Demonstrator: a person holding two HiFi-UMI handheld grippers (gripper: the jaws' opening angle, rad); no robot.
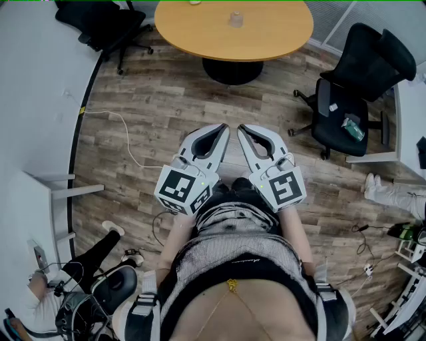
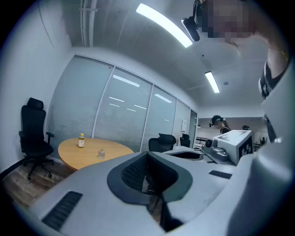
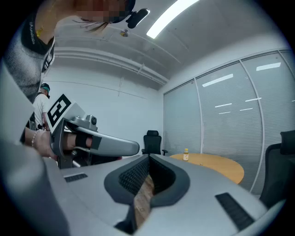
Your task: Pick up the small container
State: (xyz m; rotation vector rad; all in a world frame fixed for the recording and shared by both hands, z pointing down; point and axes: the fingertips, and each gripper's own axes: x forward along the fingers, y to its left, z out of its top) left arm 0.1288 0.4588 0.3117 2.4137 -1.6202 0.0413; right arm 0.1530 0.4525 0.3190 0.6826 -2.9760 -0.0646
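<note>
Planks of brown wood-effect flooring (image 1: 166, 100) cover the room beneath you. At far left a white curved desk (image 1: 33, 100) sweeps along the edge, with a black swivel office chair (image 1: 100, 23) near its far end and a thin white cable (image 1: 126, 143) trailing over the floor beside it. Ahead of you stands the round light-wood table (image 1: 279, 33) on a dark pedestal base. The small clear container (image 1: 235, 18) stands upright near the middle of its top, well apart from both your tools. Your left gripper view also shows a small yellow bottle (image 2: 81, 140) standing further back on the same top. You hold your left gripper (image 1: 216, 133) low in front of your body, its jaws closed together with nothing between them. Just beside it, your right gripper (image 1: 251, 135) is likewise closed and empty, with only floor showing through the gap behind its tips. Both point toward the table, their tips near each other. To the right, a second black office chair (image 1: 353, 86) carries a few small items on its seat, next to a white desk corner (image 1: 413, 113) at the edge. The gripper views show a wall of glass panels with grey blinds (image 2: 115, 115) behind the table and long ceiling light strips (image 2: 163, 25) overhead.
</note>
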